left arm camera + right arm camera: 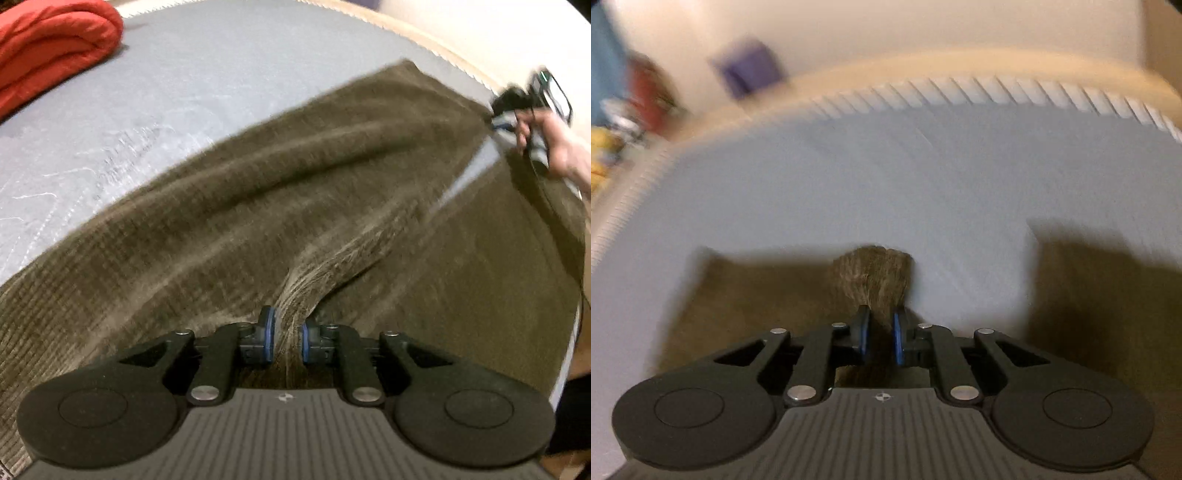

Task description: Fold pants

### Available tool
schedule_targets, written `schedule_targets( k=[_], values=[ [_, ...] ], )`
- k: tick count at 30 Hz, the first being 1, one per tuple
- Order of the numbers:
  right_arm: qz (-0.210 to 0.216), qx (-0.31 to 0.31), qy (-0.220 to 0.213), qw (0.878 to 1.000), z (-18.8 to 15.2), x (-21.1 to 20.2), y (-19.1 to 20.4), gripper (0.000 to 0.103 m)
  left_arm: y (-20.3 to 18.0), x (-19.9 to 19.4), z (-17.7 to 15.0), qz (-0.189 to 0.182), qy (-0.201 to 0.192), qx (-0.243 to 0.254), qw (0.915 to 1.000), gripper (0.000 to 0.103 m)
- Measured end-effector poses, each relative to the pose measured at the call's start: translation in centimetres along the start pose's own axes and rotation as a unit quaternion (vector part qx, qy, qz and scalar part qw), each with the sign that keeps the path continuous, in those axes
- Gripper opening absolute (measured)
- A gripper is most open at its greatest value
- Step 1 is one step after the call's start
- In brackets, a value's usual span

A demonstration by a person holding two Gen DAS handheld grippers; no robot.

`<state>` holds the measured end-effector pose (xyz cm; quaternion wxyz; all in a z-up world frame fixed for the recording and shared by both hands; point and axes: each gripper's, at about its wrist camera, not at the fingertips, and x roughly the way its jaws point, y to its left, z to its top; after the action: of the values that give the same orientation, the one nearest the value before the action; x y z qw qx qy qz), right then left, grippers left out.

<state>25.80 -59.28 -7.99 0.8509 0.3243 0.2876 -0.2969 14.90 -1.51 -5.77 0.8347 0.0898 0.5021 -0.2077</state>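
Note:
Brown corduroy pants (295,192) lie spread across a grey mattress (177,85). My left gripper (287,338) is shut on a bunched ridge of the brown cloth at the near edge. In the right wrist view, my right gripper (881,332) is shut on a tuft of the pants (875,277) that sticks up past the blue pads. That same right gripper (517,118), held by a hand (561,147), shows at the far right of the left wrist view, at the pants' far corner. The cloth between the two grippers is pulled into long folds.
A folded red garment (48,44) lies at the mattress's far left corner. The mattress's quilted cream rim (997,92) curves behind, with a pale wall beyond. Blurred coloured objects (635,107) and a purple block (750,66) stand off the bed at the left.

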Motion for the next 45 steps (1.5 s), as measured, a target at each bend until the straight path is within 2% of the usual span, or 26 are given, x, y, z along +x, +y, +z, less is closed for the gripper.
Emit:
schedule_targets(
  k=[2, 3, 4, 6, 7, 9, 11, 13, 15, 17, 21, 26, 28, 29, 30, 31, 32, 35, 39, 40, 41, 42, 43, 44, 45],
  values=[
    [-0.044, -0.043, -0.004, 0.998, 0.5, -0.5, 1.2, 0.038, -0.4, -0.2, -0.3, 0.001, 0.009, 0.022, 0.9997, 0.02],
    [-0.059, -0.046, -0.02, 0.997, 0.8, -1.2, 1.6, 0.052, -0.5, -0.3, -0.3, 0.001, 0.012, 0.033, 0.9994, 0.02],
    [-0.072, -0.042, -0.048, 0.995, 1.1, -2.3, 1.7, 0.058, -0.7, -0.4, -0.4, 0.002, 0.014, 0.041, 0.9991, 0.022],
    [-0.091, -0.043, -0.084, 0.991, 1.6, -3.9, 2.0, 0.06, -0.9, -0.8, -0.7, 0.003, 0.013, 0.044, 0.9989, 0.023],
    [-0.095, -0.041, -0.097, 0.99, 1.8, -4.5, 2.4, 0.061, -1.0, -1.0, -0.6, -0.003, 0.01, 0.04, 0.9991, 0.031],
    [-0.061, -0.034, -0.108, 0.992, 1.8, -5.4, 3.3, 0.062, -0.5, -2.6, -0.7, -0.028, -0.017, 0.022, 0.9992, 0.045],
    [0.002, -0.049, -0.083, 0.995, 1.1, -6.0, 4.8, 0.065, 0.5, -4.7, -0.3, -0.044, -0.066, -0.018, 0.9967, 0.052],
    [0.077, -0.078, -0.039, 0.993, -0.1, -5.6, 7.2, 0.066, 2.1, -6.9, 0.0, -0.049, -0.116, -0.073, 0.9893, 0.066],
    [0.132, -0.115, 0.01, 0.985, -1.7, -5.1, 9.8, 0.068, 3.8, -8.4, 0.0, -0.028, -0.156, -0.13, 0.9788, 0.07],
    [0.17, -0.145, 0.049, 0.973, -3.7, -4.5, 12.3, 0.07, 5.4, -9.2, -0.5, 0.016, -0.174, -0.183, 0.9675, 0.071],
    [0.169, -0.179, 0.082, 0.966, -6.4, -2.5, 16.7, 0.075, 8.3, -9.6, -1.8, 0.107, -0.174, -0.258, 0.9443, 0.071],
    [0.109, -0.197, 0.088, 0.97, -8.5, 0.8, 20.7, 0.076, 11.5, -11.6, -3.8, 0.148, -0.184, -0.322, 0.9167, 0.071],
    [0.069, -0.212, 0.084, 0.971, -9.2, 2.2, 21.3, 0.075, 12.1, -12.3, -4.3, 0.173, -0.184, -0.326, 0.911, 0.071],
    [0.048, -0.23, 0.06, 0.97, -9.6, 2.1, 21.9, 0.07, 12.5, -12.7, -4.5, 0.183, -0.182, -0.327, 0.9091, 0.071],
    [0.017, -0.257, 0.037, 0.965, -10.0, 2.2, 23.0, 0.045, 12.8, -13.2, -4.7, 0.189, -0.181, -0.328, 0.9076, 0.071],
    [0.01, -0.261, 0.022, 0.965, -10.3, 2.2, 23.3, 0.019, 13.1, -13.6, -5.0, 0.192, -0.18, -0.33, 0.9066, 0.071],
    [0.007, -0.254, 0.011, 0.967, -10.2, 2.4, 23.6, 0.008, 13.5, -13.6, -5.0, 0.195, -0.177, -0.331, 0.9062, 0.071],
    [0.008, -0.217, -0.019, 0.976, -9.1, 3.5, 23.5, 0.005, 13.9, -12.8, -4.8, 0.205, -0.169, -0.318, 0.9101, 0.071],
    [0.018, -0.222, -0.053, 0.973, -8.6, 5.0, 23.2, 0.005, 14.7, -11.6, -5.0, 0.21, -0.15, -0.308, 0.9158, 0.067],
    [0.017, -0.232, -0.067, 0.97, -8.5, 5.2, 23.2, 0.0, 15.1, -11.3, -5.3, 0.205, -0.144, -0.313, 0.9159, 0.062],
    [0.007, -0.246, -0.074, 0.966, -8.4, 5.6, 23.1, 0.0, 15.6, -11.1, -5.6, 0.198, -0.137, -0.32, 0.9162, 0.058],
    [0.017, -0.248, -0.062, 0.967, -8.0, 6.1, 22.7, 0.0, 16.2, -10.8, -6.0, 0.186, -0.126, -0.327, 0.918, 0.049],
    [0.032, -0.244, -0.058, 0.968, -7.7, 5.9, 22.3, 0.0, 16.4, -10.6, -6.5, 0.179, -0.115, -0.328, 0.9203, 0.035],
    [0.044, -0.242, -0.056, 0.968, -7.4, 5.3, 22.1, 0.0, 16.7, -10.2, -6.9, 0.172, -0.102, -0.326, 0.9238, 0.029],
    [0.058, -0.24, -0.053, 0.968, -7.1, 4.6, 21.7, 0.005, 17.1, -9.7, -7.2, 0.17, -0.084, -0.32, 0.9283, 0.022]
  ],
)
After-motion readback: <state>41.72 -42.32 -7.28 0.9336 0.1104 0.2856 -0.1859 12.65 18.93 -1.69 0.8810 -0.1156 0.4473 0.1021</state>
